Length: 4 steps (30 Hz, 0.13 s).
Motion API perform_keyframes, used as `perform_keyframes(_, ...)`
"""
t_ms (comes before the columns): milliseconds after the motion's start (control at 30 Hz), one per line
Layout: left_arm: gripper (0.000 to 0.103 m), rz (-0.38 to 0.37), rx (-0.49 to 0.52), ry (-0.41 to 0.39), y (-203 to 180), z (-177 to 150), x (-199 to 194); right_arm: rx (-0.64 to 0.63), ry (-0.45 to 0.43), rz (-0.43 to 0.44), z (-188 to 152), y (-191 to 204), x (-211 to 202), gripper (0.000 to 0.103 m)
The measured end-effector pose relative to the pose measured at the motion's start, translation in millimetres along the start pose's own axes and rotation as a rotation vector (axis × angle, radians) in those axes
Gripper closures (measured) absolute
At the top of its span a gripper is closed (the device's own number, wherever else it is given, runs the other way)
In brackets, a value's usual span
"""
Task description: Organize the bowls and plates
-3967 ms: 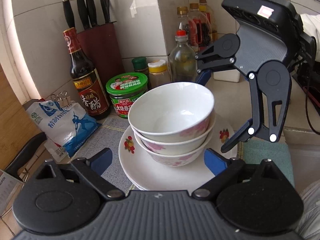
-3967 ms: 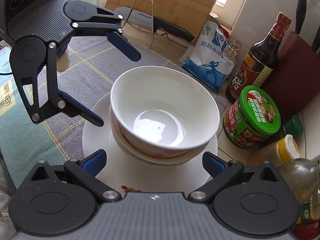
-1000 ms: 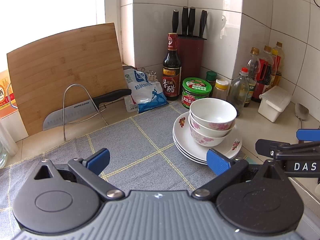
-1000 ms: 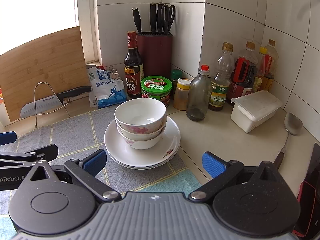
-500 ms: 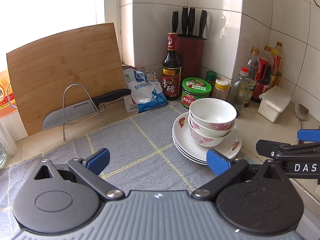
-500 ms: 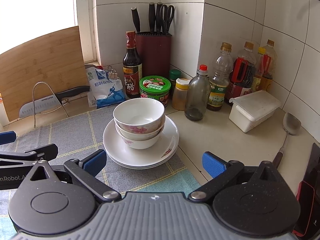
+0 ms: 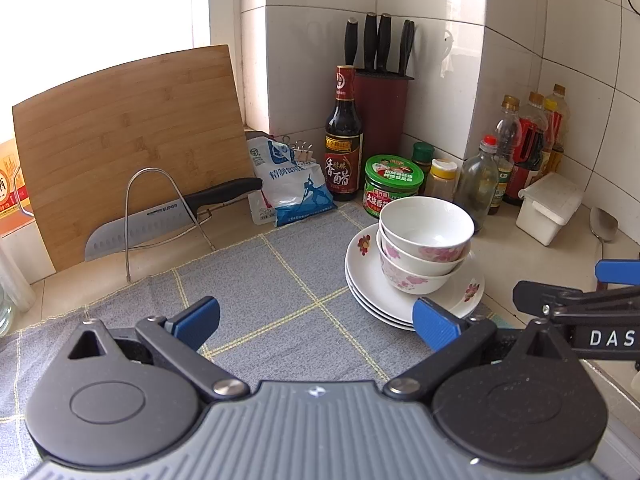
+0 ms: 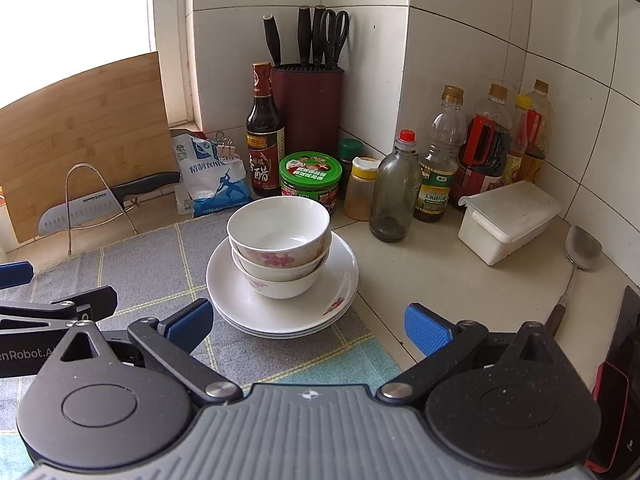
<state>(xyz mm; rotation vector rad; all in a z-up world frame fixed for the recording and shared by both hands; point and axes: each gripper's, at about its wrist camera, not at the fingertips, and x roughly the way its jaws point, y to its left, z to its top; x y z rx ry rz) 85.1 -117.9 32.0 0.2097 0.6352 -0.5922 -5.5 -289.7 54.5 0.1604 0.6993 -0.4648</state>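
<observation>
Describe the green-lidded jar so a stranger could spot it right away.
Find the dark red knife block in the tiled corner. In front of it, just behind the stacked bowls, sits the jar. It is squat, with a wide green lid, unlike the tall bottles around it.

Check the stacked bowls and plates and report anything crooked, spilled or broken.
Nothing stands out. The bowls sit nested and roughly centred on the stacked plates, which overhang the grey mat's edge onto the counter. No chips or spills show. Both grippers are open and clear.
</observation>
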Motion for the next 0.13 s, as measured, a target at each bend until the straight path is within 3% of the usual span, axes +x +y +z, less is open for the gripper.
perform_keyframes(133,0.001,-0.005,-0.005,0.000,-0.9,0.8,1.6,-0.004,-0.001,-0.004,1.1,0.2,0.4,0.000)
